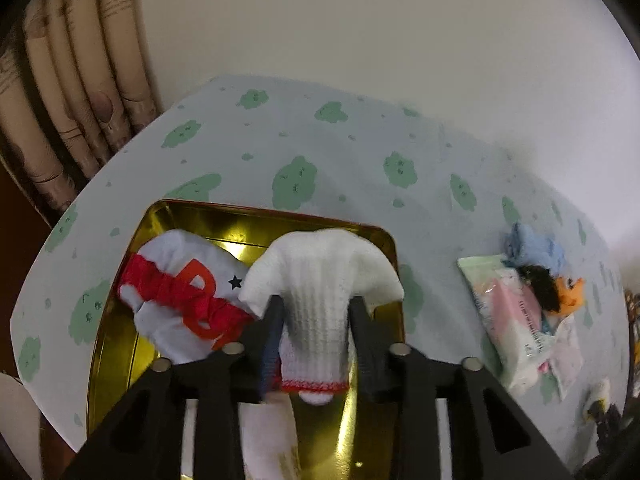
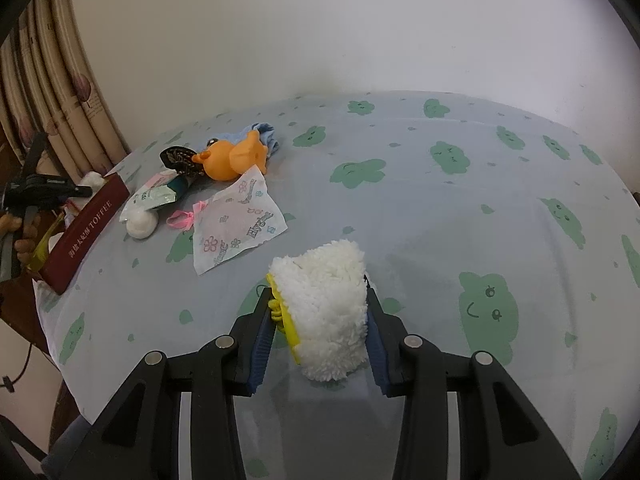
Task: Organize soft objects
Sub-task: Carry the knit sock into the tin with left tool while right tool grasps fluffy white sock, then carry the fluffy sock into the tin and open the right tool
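In the left wrist view my left gripper (image 1: 316, 304) is shut on a white knit glove (image 1: 320, 280) with a red cuff and holds it over the gold tin (image 1: 248, 220). A light blue garment with red print (image 1: 188, 296) lies in the tin. In the right wrist view my right gripper (image 2: 320, 292) is shut on a fluffy white cloth with a yellow edge (image 2: 324, 304) just above the blue sheet (image 2: 440, 220). An orange plush (image 2: 232, 158), a blue cloth (image 2: 264, 132) and a white ball (image 2: 140, 224) lie at the far left.
A printed tissue sheet (image 2: 236, 220), a wipes pack (image 2: 154, 196) and a pink ribbon (image 2: 182, 218) lie near the plush. The tin's red side (image 2: 84, 232) stands at the sheet's left edge. Curtains (image 2: 48, 92) hang at the left. The wipes pack (image 1: 508, 312) also shows right of the tin.
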Tool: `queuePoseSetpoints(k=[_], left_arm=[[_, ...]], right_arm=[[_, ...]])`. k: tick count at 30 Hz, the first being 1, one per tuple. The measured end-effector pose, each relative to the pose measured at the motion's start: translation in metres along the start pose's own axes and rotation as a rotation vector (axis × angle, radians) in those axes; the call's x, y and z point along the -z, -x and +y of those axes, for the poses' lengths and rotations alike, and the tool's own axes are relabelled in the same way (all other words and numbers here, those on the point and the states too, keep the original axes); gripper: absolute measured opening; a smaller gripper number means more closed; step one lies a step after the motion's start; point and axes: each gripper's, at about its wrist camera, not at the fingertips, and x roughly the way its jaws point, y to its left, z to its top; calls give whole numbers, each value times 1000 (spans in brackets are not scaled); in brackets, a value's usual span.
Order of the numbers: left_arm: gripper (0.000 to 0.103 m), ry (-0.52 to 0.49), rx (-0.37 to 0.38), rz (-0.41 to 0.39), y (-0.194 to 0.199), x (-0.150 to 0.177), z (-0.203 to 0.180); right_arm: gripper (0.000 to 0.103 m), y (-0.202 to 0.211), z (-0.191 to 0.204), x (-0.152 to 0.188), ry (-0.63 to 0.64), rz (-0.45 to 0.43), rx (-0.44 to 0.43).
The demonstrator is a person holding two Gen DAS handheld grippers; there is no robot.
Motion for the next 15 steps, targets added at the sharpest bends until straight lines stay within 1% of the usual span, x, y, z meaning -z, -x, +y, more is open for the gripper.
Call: queuePoseSetpoints(k=[2,4,5,7,10,13,15], left_arm=[[36,-9,0,7,-4,-2,0],[38,-30,-16,23,-6,-3,-1],[38,-36,-26,15,-4,-3,-1],[38,-29,-29,-16,9,1,0],[38,29,-18,-102,43,17,7],[38,67,-30,-177,83,42,13],[38,85,-46,-202,103,58,17]], right_arm=[[38,0,0,0,-4,0,0],[38,-1,1,0,-3,2,-3],[38,-1,1,0,-3,1,-3],[38,-1,1,0,-2,1,-1],[38,-1,2,0,2,0,0],[38,1,2,0,3,-1,0],[38,2,3,-1,3,0,0]])
